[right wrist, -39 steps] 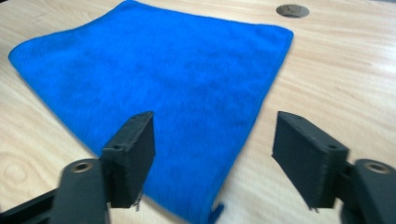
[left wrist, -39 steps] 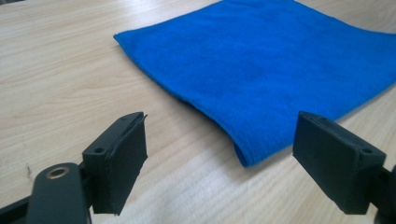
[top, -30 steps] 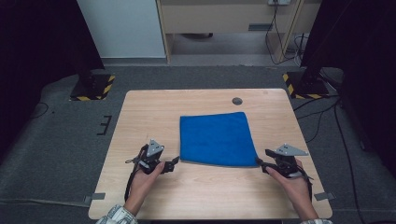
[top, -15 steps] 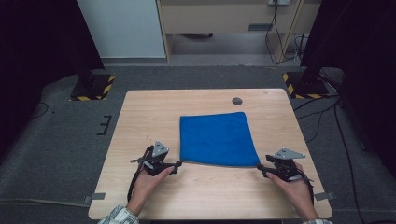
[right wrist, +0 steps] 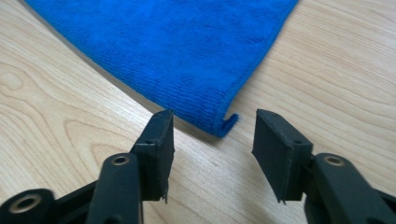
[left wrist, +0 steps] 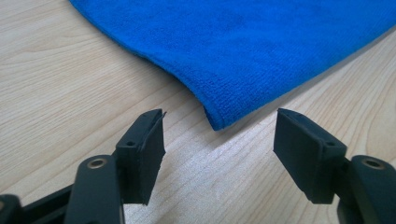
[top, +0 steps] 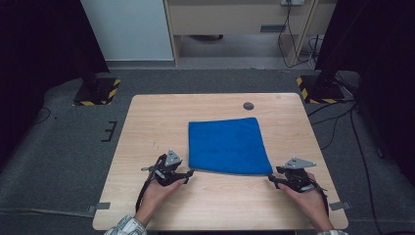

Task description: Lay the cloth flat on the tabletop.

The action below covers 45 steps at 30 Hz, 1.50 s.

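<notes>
Now both grippers – left gripper [top: 188, 172], right gripper [top: 272, 178] – have been closing but stand apart, ungrasping, before the flat blue cloth's [top: 227, 145] near corners.

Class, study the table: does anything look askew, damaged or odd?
Nothing serious. The blue cloth lies flat but slightly skewed to the table edges, and its corner near the right gripper has a small flap sticking out.

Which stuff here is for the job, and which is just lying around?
For the job:
- blue cloth
- left gripper, jaws closing toward the cloth's near corner
- right gripper, same at the other corner

Lying about:
- dark round spot on the table
</notes>
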{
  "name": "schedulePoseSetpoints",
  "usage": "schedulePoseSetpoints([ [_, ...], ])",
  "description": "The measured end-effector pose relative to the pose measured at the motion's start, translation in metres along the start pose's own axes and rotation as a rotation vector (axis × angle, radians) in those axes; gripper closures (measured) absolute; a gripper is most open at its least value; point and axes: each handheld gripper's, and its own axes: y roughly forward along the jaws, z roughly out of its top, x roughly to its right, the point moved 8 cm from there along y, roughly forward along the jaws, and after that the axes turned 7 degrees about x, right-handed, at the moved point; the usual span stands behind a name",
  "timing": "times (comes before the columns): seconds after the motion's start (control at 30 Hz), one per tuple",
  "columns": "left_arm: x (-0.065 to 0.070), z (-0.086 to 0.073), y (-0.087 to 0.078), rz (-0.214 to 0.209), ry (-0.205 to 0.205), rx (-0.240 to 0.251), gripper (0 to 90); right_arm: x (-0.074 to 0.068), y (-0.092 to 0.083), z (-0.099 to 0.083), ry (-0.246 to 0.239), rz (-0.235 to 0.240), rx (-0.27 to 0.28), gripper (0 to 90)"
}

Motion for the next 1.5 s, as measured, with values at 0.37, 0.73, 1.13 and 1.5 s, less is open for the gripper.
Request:
schedulePoseSetpoints([
  [0.37, 0.002, -0.004, 0.006, -0.006, 0.021, -0.032, 38.1, -0.008, 0.008, 0.001, -0.017, 0.031, -0.011, 71.2],
  [0.73, 0.002, -0.005, 0.009, -0.001, 0.033, -0.044, 40.4, -0.02, 0.001, 0.006, -0.028, 0.107, 0.012, 88.7],
  [1.13, -0.005, -0.005, 0.017, 0.032, 0.04, -0.054, 46.8, -0.011, -0.001, 0.001, 0.011, 0.073, -0.002, 57.6],
  [1.5, -0.004, 0.0, 0.019, 0.011, 0.051, -0.036, 68.4, -0.017, 0.007, 0.002, -0.003, 0.112, -0.01, 73.0],
])
